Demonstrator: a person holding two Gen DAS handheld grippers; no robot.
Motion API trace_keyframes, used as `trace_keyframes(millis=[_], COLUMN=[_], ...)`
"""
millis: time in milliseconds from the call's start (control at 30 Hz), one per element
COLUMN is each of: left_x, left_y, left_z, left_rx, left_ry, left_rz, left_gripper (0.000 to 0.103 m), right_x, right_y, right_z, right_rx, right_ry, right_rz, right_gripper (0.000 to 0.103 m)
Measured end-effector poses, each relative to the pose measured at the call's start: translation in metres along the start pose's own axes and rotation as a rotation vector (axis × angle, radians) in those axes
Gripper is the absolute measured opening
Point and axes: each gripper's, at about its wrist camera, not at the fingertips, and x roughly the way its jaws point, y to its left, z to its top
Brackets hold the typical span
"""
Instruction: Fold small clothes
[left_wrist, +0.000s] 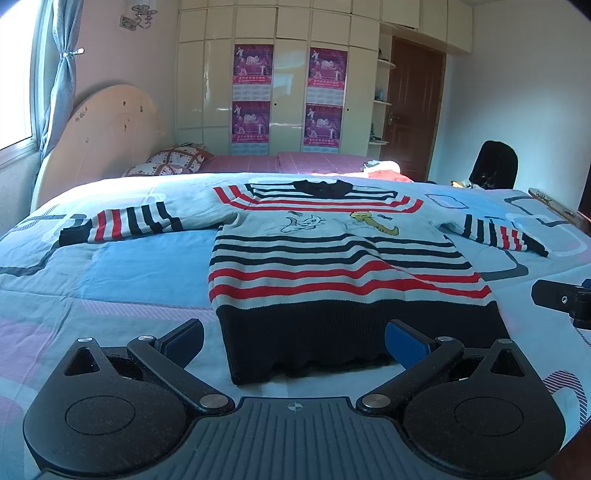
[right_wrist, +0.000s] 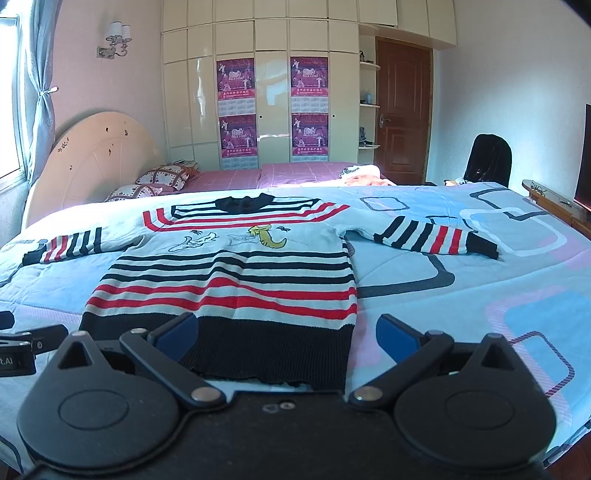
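Observation:
A small knitted sweater (left_wrist: 332, 258) with red, black and white stripes lies flat on the bed, front up, both sleeves spread out sideways. Its black hem faces me. My left gripper (left_wrist: 294, 343) is open just before the hem's left half, nothing between its blue pads. In the right wrist view the same sweater (right_wrist: 236, 280) lies ahead, and my right gripper (right_wrist: 287, 336) stands open over the hem's right corner, holding nothing. The right gripper's body (left_wrist: 565, 299) shows at the right edge of the left wrist view.
The sweater rests on a light blue patterned quilt (left_wrist: 110, 277) covering the bed. Behind it are a pink bedsheet (left_wrist: 277, 162), pillows (left_wrist: 173, 162) by the headboard, a pile of clothes (left_wrist: 384, 170), a wardrobe and a dark chair (right_wrist: 487, 158) at right.

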Motion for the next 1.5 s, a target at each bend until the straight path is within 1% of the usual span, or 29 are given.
trace_keyframes(millis=[500, 633, 733, 833, 900, 933, 967, 1033, 1100, 1167, 1233, 1267, 1333, 1500], left_x=[0.002, 0.009, 0.019, 0.037, 0.052, 0.062, 0.072, 0.091, 0.117, 0.142, 0.163, 0.174, 0.191, 0.232], left_y=[0.002, 0.005, 0.010, 0.015, 0.016, 0.015, 0.015, 0.012, 0.007, 0.001, -0.002, -0.002, -0.004, -0.008], left_z=[0.001, 0.009, 0.022, 0.037, 0.046, 0.052, 0.056, 0.065, 0.075, 0.085, 0.092, 0.096, 0.100, 0.108], left_rx=[-0.001, -0.006, -0.046, -0.099, -0.119, -0.116, -0.113, -0.117, -0.107, -0.093, -0.106, -0.125, -0.147, -0.141], left_ry=[0.001, -0.006, -0.031, -0.045, -0.047, -0.044, -0.043, -0.043, -0.027, -0.005, 0.019, 0.030, 0.042, 0.099], left_rz=[-0.006, -0.027, -0.061, -0.092, -0.076, -0.078, -0.080, -0.054, -0.023, 0.011, 0.012, 0.004, 0.020, 0.072], left_gripper=[0.103, 0.103, 0.103, 0.103, 0.103, 0.103, 0.103, 0.103, 0.103, 0.103, 0.103, 0.103, 0.103, 0.103], right_x=[0.000, 0.004, 0.013, 0.025, 0.036, 0.042, 0.049, 0.065, 0.086, 0.107, 0.130, 0.143, 0.171, 0.236], right_y=[0.000, -0.005, -0.021, -0.047, -0.070, -0.081, -0.096, -0.123, -0.148, -0.175, -0.202, -0.218, -0.249, -0.315], right_z=[0.000, 0.000, 0.006, 0.015, 0.022, 0.026, 0.030, 0.037, 0.044, 0.050, 0.054, 0.055, 0.055, 0.046], right_rx=[0.003, 0.011, 0.034, 0.092, 0.146, 0.177, 0.218, 0.281, 0.324, 0.392, 0.459, 0.499, 0.593, 0.800], right_ry=[0.001, 0.001, -0.001, -0.013, -0.022, -0.025, -0.028, -0.035, -0.037, -0.034, -0.030, -0.026, -0.020, -0.004], right_rz=[0.001, -0.005, -0.030, -0.063, -0.082, -0.094, -0.102, -0.126, -0.154, -0.160, -0.170, -0.171, -0.169, -0.207], right_gripper=[0.102, 0.102, 0.102, 0.102, 0.099, 0.094, 0.086, 0.079, 0.077, 0.068, 0.063, 0.061, 0.061, 0.059])
